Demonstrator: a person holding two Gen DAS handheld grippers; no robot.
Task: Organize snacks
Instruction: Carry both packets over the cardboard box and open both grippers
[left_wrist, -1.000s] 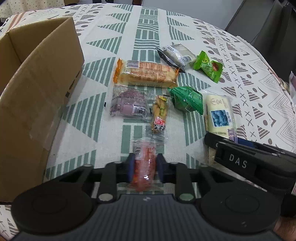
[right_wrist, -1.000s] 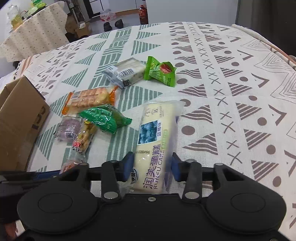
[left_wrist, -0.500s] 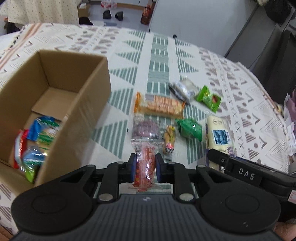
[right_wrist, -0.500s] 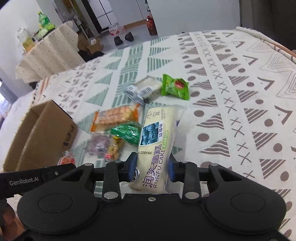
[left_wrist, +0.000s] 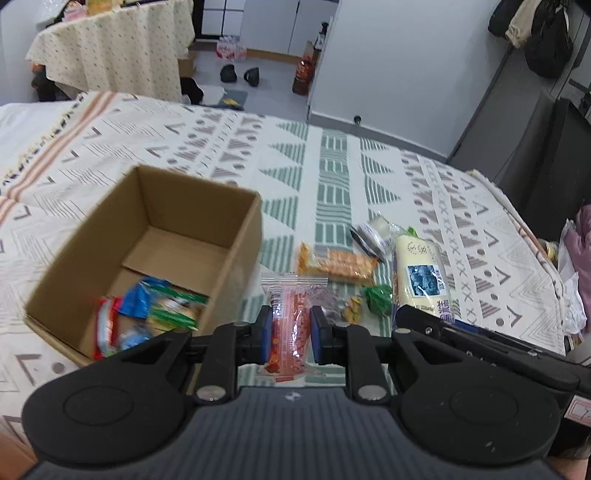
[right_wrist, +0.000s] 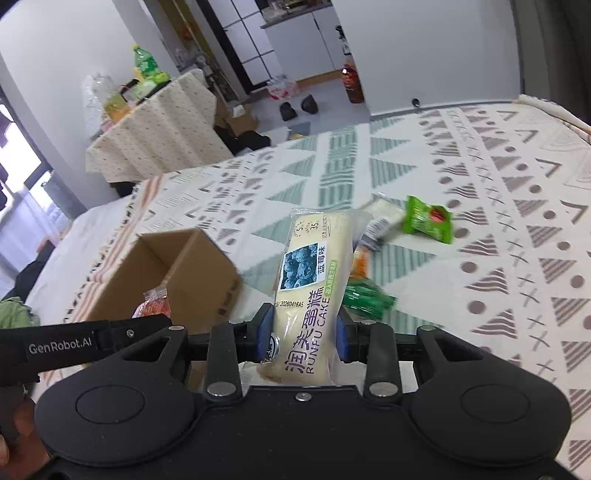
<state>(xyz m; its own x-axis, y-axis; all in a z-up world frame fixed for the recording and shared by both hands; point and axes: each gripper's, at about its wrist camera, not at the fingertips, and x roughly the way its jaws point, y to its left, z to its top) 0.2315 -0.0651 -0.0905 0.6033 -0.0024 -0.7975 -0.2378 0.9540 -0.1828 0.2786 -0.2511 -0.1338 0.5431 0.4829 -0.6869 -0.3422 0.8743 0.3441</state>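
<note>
My left gripper (left_wrist: 288, 334) is shut on a red snack packet (left_wrist: 290, 325), held in the air just right of an open cardboard box (left_wrist: 236, 254) that has several wrapped snacks (left_wrist: 147, 314) inside. My right gripper (right_wrist: 304, 338) is shut on a pale blueberry cake pack (right_wrist: 312, 284), lifted above the table; the same cake pack (left_wrist: 423, 275) shows at the right of the left wrist view. On the patterned cloth lie an orange biscuit pack (left_wrist: 338, 262), a green packet (left_wrist: 376, 297), a white and black packet (left_wrist: 373, 234) and a green candy bag (right_wrist: 428, 219).
The box (right_wrist: 173, 273) stands left of the loose snacks. The patterned tablecloth (left_wrist: 332, 177) stretches far beyond them. A second table (right_wrist: 159, 136) with bottles stands across the room, and shoes lie on the floor. A person's hand (right_wrist: 14, 443) holds the left gripper.
Both grippers have risen with their snacks. The left one now looks down into the box, and the cake pack has come well off the cloth.
</note>
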